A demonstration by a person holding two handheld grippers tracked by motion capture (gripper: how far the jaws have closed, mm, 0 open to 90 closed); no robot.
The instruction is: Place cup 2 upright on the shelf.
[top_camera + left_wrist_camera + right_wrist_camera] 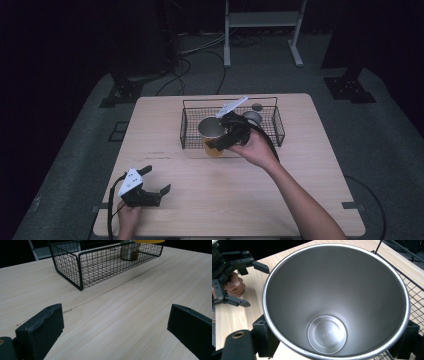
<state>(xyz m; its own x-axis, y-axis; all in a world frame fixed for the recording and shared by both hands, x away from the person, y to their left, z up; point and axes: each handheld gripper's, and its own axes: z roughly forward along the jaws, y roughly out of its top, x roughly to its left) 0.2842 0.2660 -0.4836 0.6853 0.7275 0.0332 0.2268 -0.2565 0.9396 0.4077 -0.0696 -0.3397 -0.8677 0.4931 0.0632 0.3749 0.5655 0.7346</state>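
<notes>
The right gripper [223,136] clamps a yellow steel tumbler [212,134] (mouth up) by the wire basket [190,131]; the left gripper [156,181] rests wide apart.

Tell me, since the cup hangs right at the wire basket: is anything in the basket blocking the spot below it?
The right gripper holds the yellow steel-lined cup at the wire basket's near wall. A steel cup stands farther right inside; nothing visible blocks the left part.

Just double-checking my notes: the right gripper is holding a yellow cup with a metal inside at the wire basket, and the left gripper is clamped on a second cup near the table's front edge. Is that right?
Not quite. The left gripper holds nothing: the left gripper view shows its jaws wide apart over bare table. The rest stands: the right gripper holds the yellow cup at the wire basket.
</notes>
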